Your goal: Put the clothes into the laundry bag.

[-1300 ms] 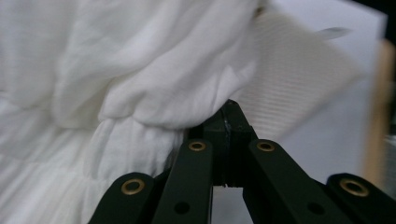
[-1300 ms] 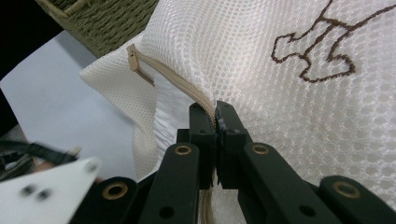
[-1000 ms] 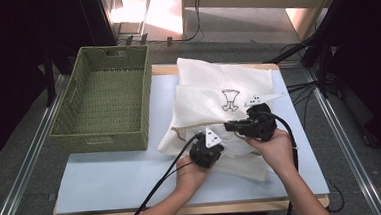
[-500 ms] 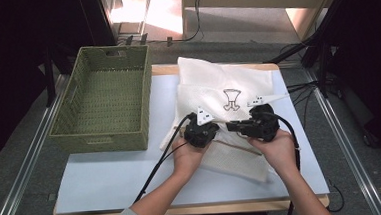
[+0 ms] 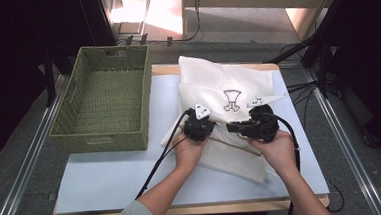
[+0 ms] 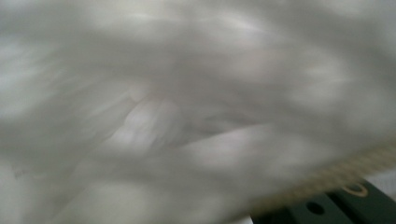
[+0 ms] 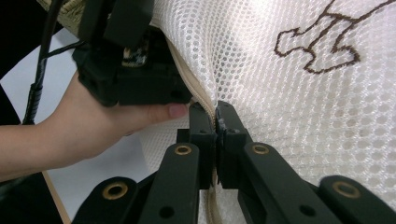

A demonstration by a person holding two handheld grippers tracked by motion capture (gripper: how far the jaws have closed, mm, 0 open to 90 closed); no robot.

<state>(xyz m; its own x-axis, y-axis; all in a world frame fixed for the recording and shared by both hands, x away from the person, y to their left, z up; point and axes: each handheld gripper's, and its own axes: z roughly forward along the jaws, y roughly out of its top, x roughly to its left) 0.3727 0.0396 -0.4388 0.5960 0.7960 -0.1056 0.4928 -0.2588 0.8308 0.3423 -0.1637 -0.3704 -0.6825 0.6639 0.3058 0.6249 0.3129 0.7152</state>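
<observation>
The table point(image 5: 108, 182) in front of me carries a pale sheet, and on its left side stands the green woven basket point(image 5: 103, 100), well apart from my hands. To the right of the basket lies the white mesh laundry bag point(image 5: 217, 86), spread over the middle and far part of the sheet, with a small dark line drawing point(image 5: 232, 100) printed on its upper face; its near end trails toward me between my forearms. In the right gripper view the same bag point(image 7: 289, 60) shows its fine honeycomb weave and the brown outline of the drawing point(image 7: 322, 42), and a beige seam edge runs down from the fabric right into my jaws. My left gripper point(image 5: 198, 127) sits at the bag's near left edge, just beside the right one; its own view is a blur of white mesh point(image 6: 187, 102) pressed close to the lens, with a strip of beige edging point(image 6: 336, 172) at lower right, so I take it as clamped on the bag's fabric with the jaws fully together. My right gripper point(image 5: 236, 127), seen also along its own jaws point(image 7: 215, 116), is pinched tight on the bag's seam edge, pads meeting on the cloth. My left hand point(image 7: 98, 126) lies close beside those jaws.
</observation>
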